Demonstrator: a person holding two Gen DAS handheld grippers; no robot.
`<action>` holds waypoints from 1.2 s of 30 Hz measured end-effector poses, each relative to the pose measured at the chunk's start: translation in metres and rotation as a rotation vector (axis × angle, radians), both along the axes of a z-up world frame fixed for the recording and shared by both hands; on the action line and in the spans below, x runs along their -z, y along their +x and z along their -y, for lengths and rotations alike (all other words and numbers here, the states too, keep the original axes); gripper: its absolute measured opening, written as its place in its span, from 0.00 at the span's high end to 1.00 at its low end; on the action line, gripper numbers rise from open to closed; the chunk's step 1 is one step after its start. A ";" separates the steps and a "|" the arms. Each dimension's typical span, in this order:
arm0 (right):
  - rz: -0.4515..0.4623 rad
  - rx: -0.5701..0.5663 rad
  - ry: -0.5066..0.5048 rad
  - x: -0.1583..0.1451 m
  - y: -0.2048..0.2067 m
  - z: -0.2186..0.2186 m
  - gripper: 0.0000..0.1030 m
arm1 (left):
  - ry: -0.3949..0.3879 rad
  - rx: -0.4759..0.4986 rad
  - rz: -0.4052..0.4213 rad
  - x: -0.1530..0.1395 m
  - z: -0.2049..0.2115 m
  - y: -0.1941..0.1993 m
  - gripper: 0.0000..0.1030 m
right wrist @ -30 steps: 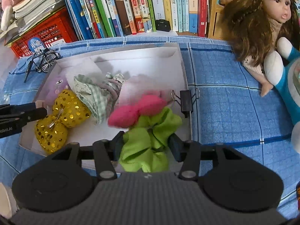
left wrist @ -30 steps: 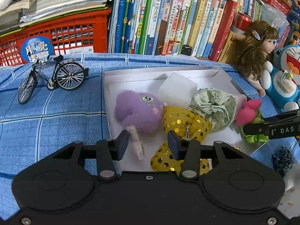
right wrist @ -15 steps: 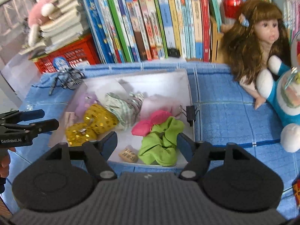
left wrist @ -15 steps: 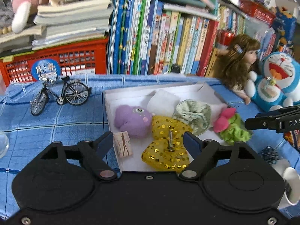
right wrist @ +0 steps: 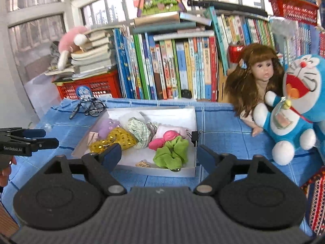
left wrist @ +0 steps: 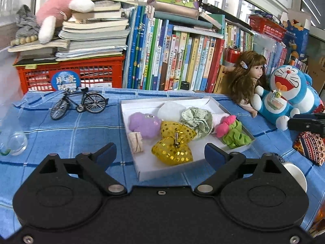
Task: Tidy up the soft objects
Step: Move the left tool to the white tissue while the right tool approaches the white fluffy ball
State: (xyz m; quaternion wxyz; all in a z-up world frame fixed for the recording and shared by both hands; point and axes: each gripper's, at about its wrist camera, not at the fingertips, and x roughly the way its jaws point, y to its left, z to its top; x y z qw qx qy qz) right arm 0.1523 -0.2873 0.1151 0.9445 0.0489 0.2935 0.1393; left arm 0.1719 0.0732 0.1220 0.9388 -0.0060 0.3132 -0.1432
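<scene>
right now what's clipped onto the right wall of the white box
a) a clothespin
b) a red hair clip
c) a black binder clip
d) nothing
c: the right wrist view shows a black binder clip gripping the side wall of the white box, just beside the green scrunchie.

A blue checked cloth covers the tabletop (left wrist: pixel 61 134). On it sit a shallow white box (left wrist: pixel 142 174), a small model bicycle (left wrist: pixel 79 104), a red crate (left wrist: pixel 69 75), a long-haired doll (left wrist: pixel 246 77) and a blue plush cat (left wrist: pixel 288 95), the books (left wrist: pixel 172 57) lined up behind.
</scene>
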 end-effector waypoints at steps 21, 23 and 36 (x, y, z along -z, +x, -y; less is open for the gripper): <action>0.134 0.069 -0.091 0.029 -0.114 0.052 0.01 | 0.019 -0.035 0.001 0.050 -0.068 -0.105 0.33; 0.117 0.083 -0.114 0.038 -0.117 0.052 0.03 | 0.017 -0.027 -0.020 0.060 -0.067 -0.104 0.43; 0.063 0.005 -0.229 0.093 -0.123 0.028 0.14 | -0.282 -0.138 -0.198 0.081 -0.078 -0.045 0.63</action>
